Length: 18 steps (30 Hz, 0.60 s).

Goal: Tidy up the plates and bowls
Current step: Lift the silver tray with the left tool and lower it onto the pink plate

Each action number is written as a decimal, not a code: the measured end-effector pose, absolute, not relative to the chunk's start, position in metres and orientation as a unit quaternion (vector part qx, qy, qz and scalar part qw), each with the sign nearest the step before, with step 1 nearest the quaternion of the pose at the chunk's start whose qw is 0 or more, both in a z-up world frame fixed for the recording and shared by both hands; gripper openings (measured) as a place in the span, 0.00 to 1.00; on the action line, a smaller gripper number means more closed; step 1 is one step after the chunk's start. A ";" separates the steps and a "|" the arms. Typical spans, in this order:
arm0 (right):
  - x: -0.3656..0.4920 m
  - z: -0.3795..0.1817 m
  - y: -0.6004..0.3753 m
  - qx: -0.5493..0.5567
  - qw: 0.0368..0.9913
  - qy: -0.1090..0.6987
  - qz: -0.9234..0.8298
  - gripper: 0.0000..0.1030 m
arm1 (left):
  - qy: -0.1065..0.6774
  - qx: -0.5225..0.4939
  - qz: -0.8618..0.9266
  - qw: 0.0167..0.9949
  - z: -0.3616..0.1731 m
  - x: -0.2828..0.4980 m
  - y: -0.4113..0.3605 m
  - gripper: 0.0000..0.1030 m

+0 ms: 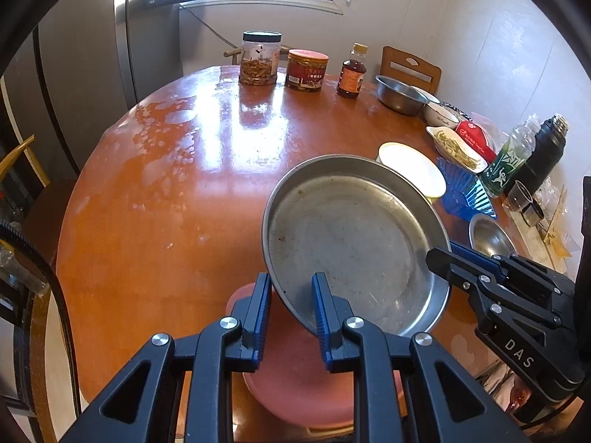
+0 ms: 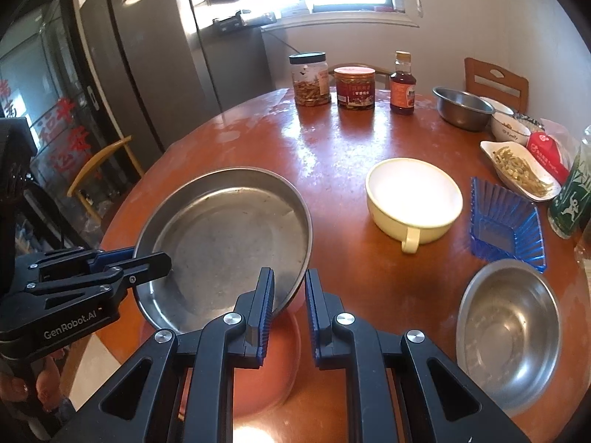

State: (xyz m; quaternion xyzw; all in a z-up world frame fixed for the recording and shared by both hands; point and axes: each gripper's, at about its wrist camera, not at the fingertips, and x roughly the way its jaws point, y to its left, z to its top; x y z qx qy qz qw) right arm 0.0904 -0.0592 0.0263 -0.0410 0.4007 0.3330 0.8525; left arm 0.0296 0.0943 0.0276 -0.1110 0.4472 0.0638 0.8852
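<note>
A wide shallow steel plate (image 1: 351,236) (image 2: 229,236) hangs tilted over the round wooden table (image 1: 177,192). Both grippers hold it. My left gripper (image 1: 290,284) is shut on its near-left rim, and in the right wrist view the left gripper (image 2: 147,256) clamps the plate's left edge. My right gripper (image 2: 290,280) is shut on the opposite rim, and the left wrist view shows the right gripper (image 1: 443,253) at the plate's right edge. Under the plate, a pink plate (image 1: 295,380) (image 2: 258,369) lies at the table's near edge, partly hidden by the fingers.
To the right stand a cream cup-shaped bowl (image 2: 413,199), a blue plastic tray (image 2: 502,221) and a steel bowl (image 2: 509,332). Further back are another steel bowl (image 2: 461,107), a dish of food (image 2: 521,170), two jars (image 2: 310,81) and a sauce bottle (image 2: 402,85). Chairs ring the table.
</note>
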 end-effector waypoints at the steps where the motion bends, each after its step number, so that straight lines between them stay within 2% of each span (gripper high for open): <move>1: 0.088 0.026 -0.060 -0.042 0.852 0.400 0.334 0.17 | 0.446 -0.110 0.064 0.886 0.028 0.027 0.094 0.22; 18: 0.066 0.016 -0.068 -0.060 0.845 0.408 0.342 0.17 | 0.463 -0.105 0.066 0.878 0.010 0.007 0.082 0.22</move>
